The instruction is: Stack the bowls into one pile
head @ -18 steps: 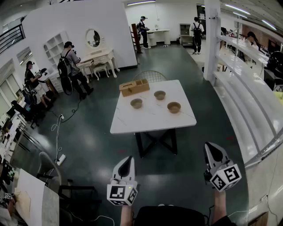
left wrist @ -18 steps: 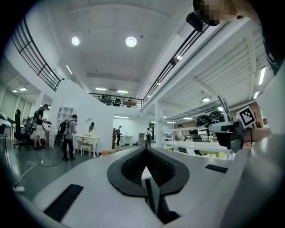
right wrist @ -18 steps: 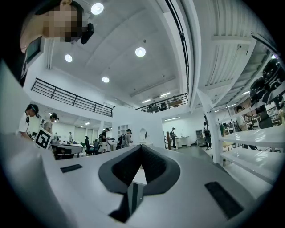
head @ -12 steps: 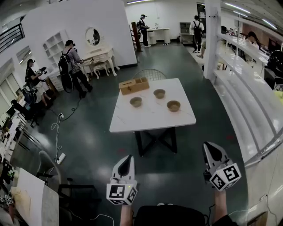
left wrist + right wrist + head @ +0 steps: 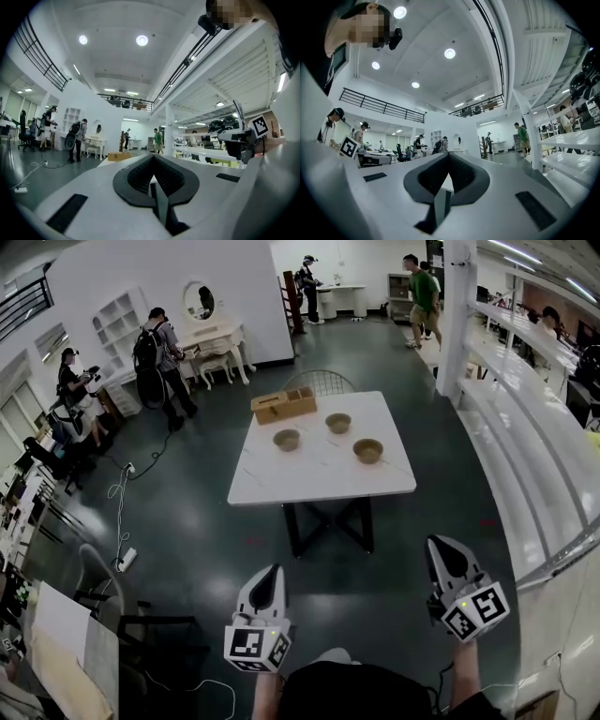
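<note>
Both grippers closed and empty, held well short of the table.

The left gripper (image 5: 267, 583) and right gripper (image 5: 448, 559) each have their jaws together with nothing between them. Three bowls (image 5: 287, 439) (image 5: 338, 423) (image 5: 368, 451) stand apart from one another on the white table (image 5: 319, 486), near a wooden box (image 5: 283, 405). Both gripper views look level, and the gripper bodies mask the tabletop, so the bowls cannot be made out there. The forearms are cut off at the lower edge of the head view.

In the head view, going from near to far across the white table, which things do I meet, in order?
Right bowl → left bowl → middle bowl → wooden box → wire chair.
</note>
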Action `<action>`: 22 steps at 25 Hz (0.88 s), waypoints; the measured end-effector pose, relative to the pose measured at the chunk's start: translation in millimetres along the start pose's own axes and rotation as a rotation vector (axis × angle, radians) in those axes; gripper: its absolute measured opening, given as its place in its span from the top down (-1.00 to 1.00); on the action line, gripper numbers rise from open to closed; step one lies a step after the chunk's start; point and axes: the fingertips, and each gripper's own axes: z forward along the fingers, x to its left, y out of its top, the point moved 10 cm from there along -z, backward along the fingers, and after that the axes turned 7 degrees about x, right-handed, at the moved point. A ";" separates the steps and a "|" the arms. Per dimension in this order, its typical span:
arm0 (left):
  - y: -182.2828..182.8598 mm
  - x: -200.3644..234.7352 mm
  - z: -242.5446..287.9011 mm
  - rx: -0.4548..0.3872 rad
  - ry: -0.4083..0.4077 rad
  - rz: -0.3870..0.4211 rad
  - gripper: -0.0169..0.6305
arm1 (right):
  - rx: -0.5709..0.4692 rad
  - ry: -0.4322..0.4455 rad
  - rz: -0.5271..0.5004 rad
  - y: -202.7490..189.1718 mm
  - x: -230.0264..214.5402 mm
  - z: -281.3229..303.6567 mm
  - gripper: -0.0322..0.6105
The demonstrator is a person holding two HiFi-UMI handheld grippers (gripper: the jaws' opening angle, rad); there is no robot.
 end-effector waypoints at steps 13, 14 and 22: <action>-6.3 32.6 49.6 0.025 0.025 -0.039 0.91 | -0.003 -0.010 0.114 -16.3 -33.1 54.8 0.86; -5.8 38.5 58.1 0.025 0.025 -0.043 0.91 | 0.001 -0.011 0.117 -16.9 -36.6 63.8 0.86; 5.2 84.3 146.1 0.026 -0.043 -0.049 0.91 | 0.056 -0.021 0.132 -24.9 -58.8 145.8 0.86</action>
